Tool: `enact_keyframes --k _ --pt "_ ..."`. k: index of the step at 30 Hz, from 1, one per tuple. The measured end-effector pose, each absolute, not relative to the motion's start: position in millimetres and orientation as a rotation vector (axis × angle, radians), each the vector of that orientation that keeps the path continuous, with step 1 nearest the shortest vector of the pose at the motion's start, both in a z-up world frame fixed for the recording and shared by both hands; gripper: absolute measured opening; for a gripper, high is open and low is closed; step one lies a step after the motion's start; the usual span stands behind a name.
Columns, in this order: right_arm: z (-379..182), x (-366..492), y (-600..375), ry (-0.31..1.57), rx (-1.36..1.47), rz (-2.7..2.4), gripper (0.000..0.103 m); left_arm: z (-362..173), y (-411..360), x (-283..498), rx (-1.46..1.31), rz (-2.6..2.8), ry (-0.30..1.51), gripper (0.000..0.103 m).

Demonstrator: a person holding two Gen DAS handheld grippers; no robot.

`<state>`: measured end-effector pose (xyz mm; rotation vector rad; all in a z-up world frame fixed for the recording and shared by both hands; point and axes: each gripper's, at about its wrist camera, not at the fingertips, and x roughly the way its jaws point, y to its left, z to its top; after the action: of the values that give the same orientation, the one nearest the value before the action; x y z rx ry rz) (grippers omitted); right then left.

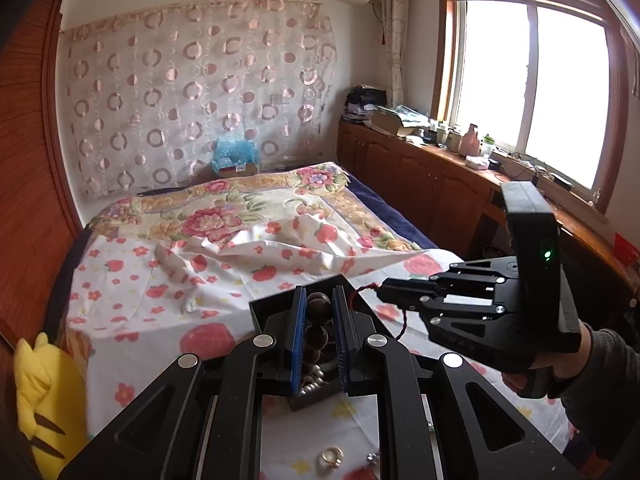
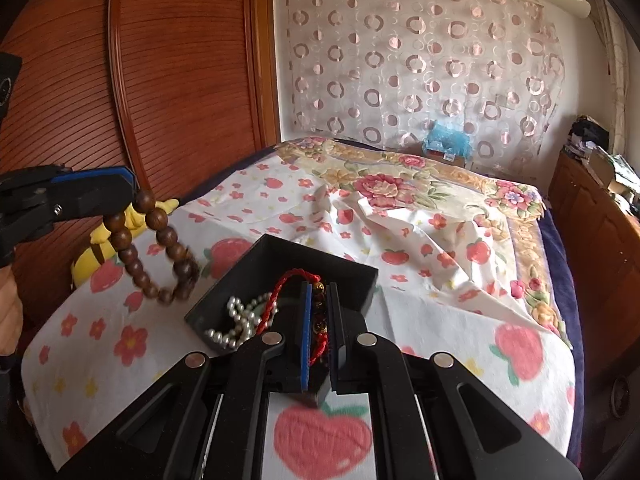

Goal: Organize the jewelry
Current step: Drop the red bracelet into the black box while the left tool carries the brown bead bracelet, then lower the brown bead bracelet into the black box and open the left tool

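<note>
My left gripper (image 1: 319, 300) is shut on a bracelet of big brown wooden beads (image 1: 318, 312). In the right wrist view that bracelet (image 2: 156, 256) hangs in a loop from the left gripper (image 2: 130, 186), above the sheet and left of the box. My right gripper (image 2: 320, 292) is shut on a red cord bracelet (image 2: 288, 280) with dark and gold beads, held over the black box (image 2: 340, 276). A pearl string (image 2: 236, 320) lies in the box. In the left wrist view the right gripper (image 1: 384, 291) holds the red cord (image 1: 360, 290) beside the box (image 1: 276, 300).
The box sits on a strawberry-print sheet (image 2: 440, 340) over a bed. A gold ring (image 1: 332, 458) and a small silver piece (image 1: 372, 458) lie on the sheet near me. A yellow plush toy (image 1: 44, 392) rests at the bed's left edge by a wooden wardrobe (image 2: 180, 80).
</note>
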<state>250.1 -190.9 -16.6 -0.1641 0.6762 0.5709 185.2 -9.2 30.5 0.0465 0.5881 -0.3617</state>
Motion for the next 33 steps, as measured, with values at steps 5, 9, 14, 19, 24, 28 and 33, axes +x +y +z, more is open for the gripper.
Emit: enact_keyframes --k 5,9,14,19,24,28,33 --pt "-31.2 263.7 -178.9 0.706 -0.184 0.594 0.008 26.6 0.1 200.1 0.031 -0.347 0.598 0.012" --pt "-47.1 268.0 -174.1 0.741 -0.195 0.607 0.009 22.1 3.6 210.7 0.022 -0.347 0.609 0.012" --pt "-53.6 266.0 -174.3 0.759 -0.187 0.627 0.009 17.0 1.6 223.6 0.025 -0.352 0.623 0.012" --pt "-52.9 263.6 -176.8 0.761 -0.174 0.633 0.028 12.8 -0.7 231.5 0.024 -0.358 0.633 0.012" --pt "-51.2 262.0 -189.4 0.753 -0.141 0.621 0.028 13.3 -6.6 239.2 0.020 -0.375 0.639 0.012" --pt "-53.7 264.4 -203.2 0.758 -0.119 0.593 0.028 9.4 -17.6 246.1 0.034 -0.391 0.649 0.012" --pt "-56.9 264.6 -214.0 0.762 -0.110 0.571 0.028 1.5 -31.4 254.9 0.048 -0.410 0.669 0.012"
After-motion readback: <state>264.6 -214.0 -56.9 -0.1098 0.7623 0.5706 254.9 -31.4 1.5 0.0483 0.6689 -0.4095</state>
